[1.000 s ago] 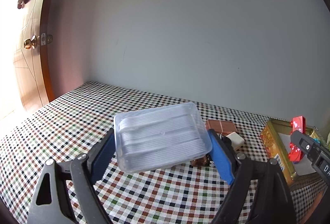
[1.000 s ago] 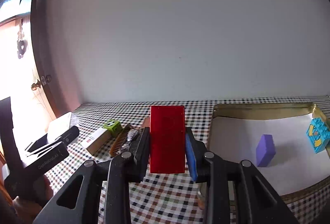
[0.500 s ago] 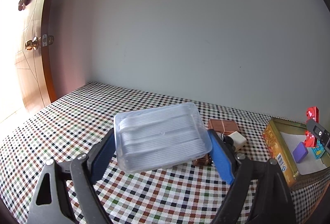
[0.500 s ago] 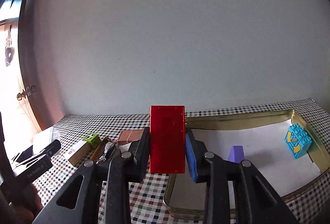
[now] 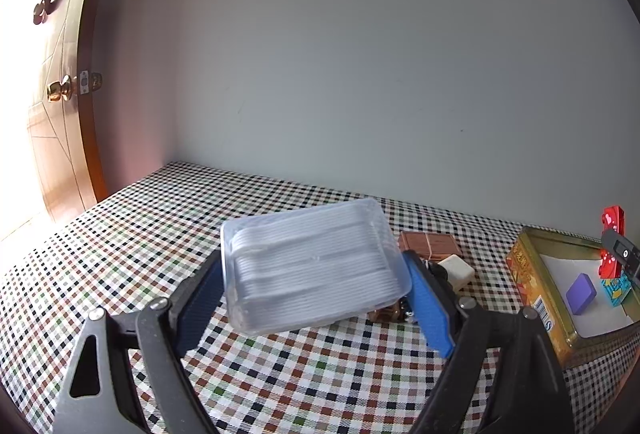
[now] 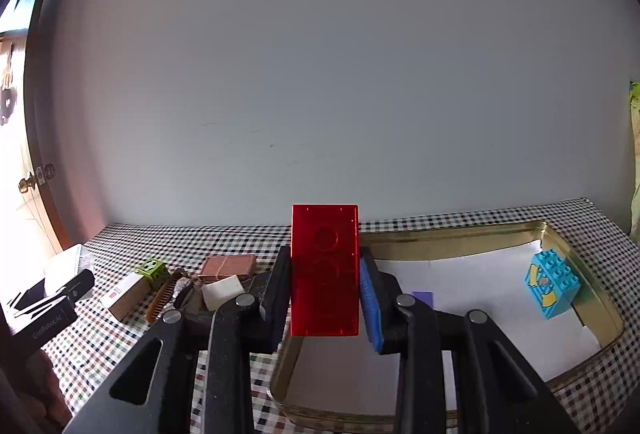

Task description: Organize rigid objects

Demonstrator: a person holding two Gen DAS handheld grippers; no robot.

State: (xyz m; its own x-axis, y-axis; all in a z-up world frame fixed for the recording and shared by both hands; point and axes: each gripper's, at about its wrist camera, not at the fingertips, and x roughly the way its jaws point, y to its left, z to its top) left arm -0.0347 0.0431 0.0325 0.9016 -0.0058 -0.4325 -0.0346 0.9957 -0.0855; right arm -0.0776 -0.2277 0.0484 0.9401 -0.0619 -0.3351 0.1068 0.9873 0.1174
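between the right gripper's (image 6: 324, 308) clenched jaws stands a red block (image 6: 324, 270), above the tin tray's (image 6: 452, 234) near rim. released too soon, it could clip that rim and tumble onto the worktop (image 6: 224, 234). the left gripper (image 5: 314, 298) grasps a clear plastic box (image 5: 312, 266).

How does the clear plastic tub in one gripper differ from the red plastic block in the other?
The clear ribbed plastic tub is wide, see-through and tilted; the flat red plastic block is narrow, strongly coloured and upright. The tub spreads the left gripper wide; the block leaves the right gripper narrow. Both are gripped off the table.
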